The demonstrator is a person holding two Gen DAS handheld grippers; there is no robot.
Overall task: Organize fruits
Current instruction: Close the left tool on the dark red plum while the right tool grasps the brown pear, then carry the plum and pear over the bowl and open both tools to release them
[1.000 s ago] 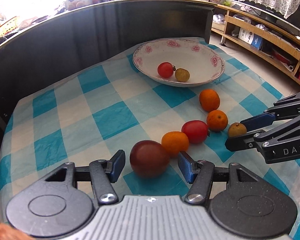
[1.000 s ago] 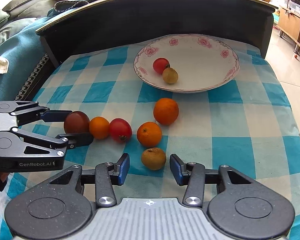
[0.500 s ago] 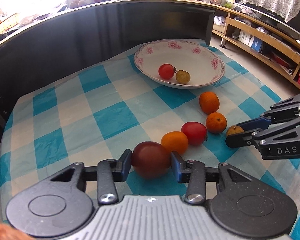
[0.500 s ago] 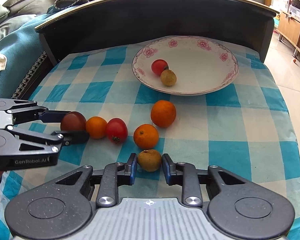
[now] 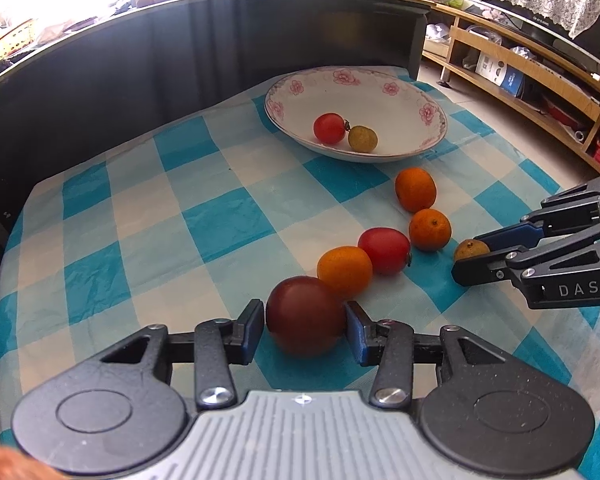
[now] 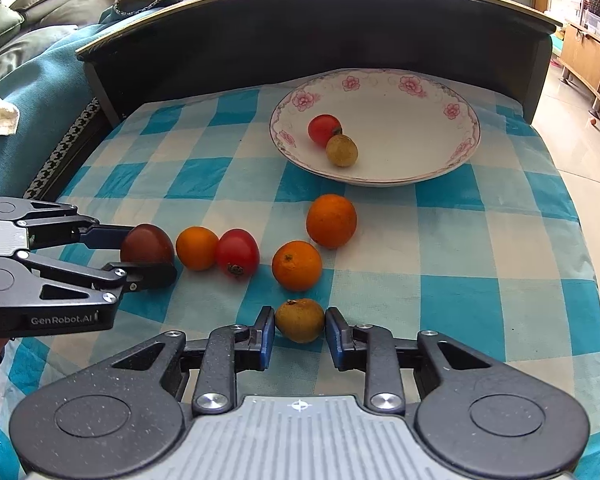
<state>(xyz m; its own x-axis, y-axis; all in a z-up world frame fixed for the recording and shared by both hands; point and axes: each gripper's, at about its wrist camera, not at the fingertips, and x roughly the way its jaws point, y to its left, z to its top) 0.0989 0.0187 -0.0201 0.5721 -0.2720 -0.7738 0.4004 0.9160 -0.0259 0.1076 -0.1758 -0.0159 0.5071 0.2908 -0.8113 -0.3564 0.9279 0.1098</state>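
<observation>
**Both claws clamping fruit on the checked cloth**

The dark plum point(image 5: 305, 326) is sitting on the blue-checked tabletop point(image 5: 220, 220), its long axis lying across the left claw point(image 5: 305, 330). That claw's jaws are easing apart slightly, yet both pads are pressing the plum's sides. Beside the plum, touching it, a small orange point(image 5: 344, 271) is leading a curved row: a red tomato point(image 5: 385, 250) with its stem end pointing right, then two more oranges point(image 5: 430, 229) running toward the plate point(image 5: 380, 80).

The right claw point(image 6: 300, 326) is closed on a brown longan point(image 6: 300, 320), stem end pointing up and away from the camera, the fruit resting on the cloth.

In the flowered plate, a tomato point(image 6: 324, 130) and another longan point(image 6: 342, 151) are lying touching.
</observation>
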